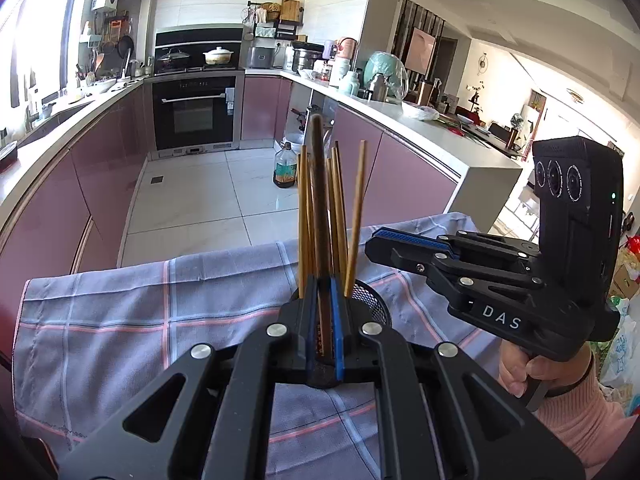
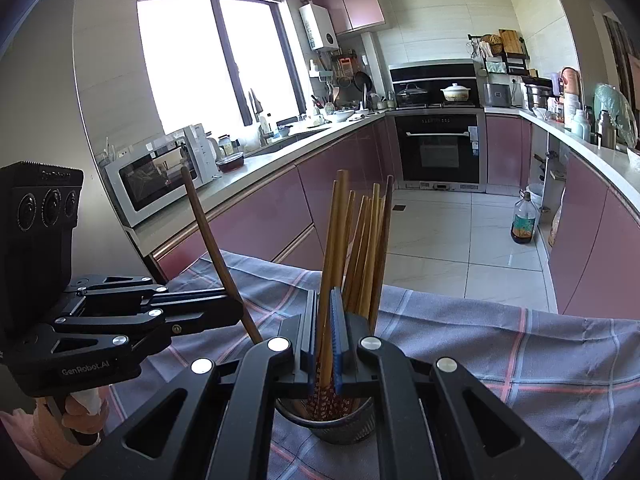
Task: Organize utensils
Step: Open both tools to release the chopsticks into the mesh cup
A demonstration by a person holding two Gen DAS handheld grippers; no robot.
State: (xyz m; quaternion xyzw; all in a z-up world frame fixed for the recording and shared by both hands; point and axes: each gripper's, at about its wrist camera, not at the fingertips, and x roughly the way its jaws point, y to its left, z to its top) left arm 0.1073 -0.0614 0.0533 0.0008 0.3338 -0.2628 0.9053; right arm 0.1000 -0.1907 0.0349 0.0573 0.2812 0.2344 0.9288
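While both grippers hang over the cup (image 2: 340, 424), each has its jaws closed on one chopstick. The left gripper (image 1: 325, 320) pinches a dark chopstick (image 1: 319, 184) low on its shaft, between the blue pads; the stick stands nearly upright in the left view and leans away from the bundle in the right view. The right gripper (image 2: 325, 344) clamps a light chopstick (image 2: 334, 240) that rises from the cup, its patterned lower end down inside. The other chopsticks (image 2: 366, 248) stand bunched in the cup just behind the right fingers. The black mesh cup sits on a checked cloth (image 2: 520, 360) of grey-blue with pink lines. A hand (image 1: 532, 368) in a pink sleeve grips the right handle. Beyond lie a white tiled floor (image 1: 192, 200), pink cabinets (image 2: 280, 216), an oven (image 2: 438, 148) and a bright window (image 2: 212, 60).
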